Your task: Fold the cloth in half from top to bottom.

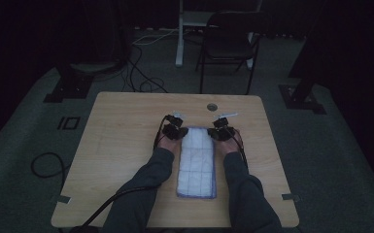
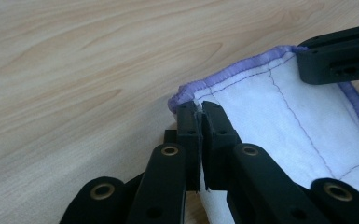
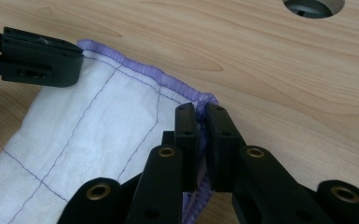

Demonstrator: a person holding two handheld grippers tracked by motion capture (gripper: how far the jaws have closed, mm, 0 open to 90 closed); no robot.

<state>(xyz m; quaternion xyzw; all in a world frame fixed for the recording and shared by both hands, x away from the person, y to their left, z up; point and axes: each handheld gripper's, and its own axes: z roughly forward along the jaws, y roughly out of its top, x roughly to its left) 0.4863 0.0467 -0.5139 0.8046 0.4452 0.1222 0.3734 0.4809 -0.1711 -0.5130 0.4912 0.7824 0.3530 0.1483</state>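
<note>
My left gripper (image 2: 199, 112) is pressed together on the far left corner of the folded white quilted cloth with a purple stitched hem (image 2: 279, 107), a sliver of fabric caught between its black jaws. My right gripper (image 3: 201, 114) pinches the far right corner of the same cloth (image 3: 98, 121), its jaws closed over the purple hem. In the left gripper view my right gripper (image 2: 340, 53) shows at two o'clock, resting on the opposite corner; in the right gripper view my left gripper (image 3: 32, 58) sits at ten o'clock on its own corner.

From the high view, the cloth (image 1: 197, 162) lies as a long narrow strip at the centre of the light wooden bench (image 1: 121, 126), running from twelve to six o'clock between my forearms, with my left gripper (image 1: 175, 130) and right gripper (image 1: 220, 131) at its far end. A round hole in the bench (image 1: 212, 106) lies just beyond, at twelve o'clock. A dark folding chair (image 1: 228, 41) stands on the floor farther off, beyond the bench.
</note>
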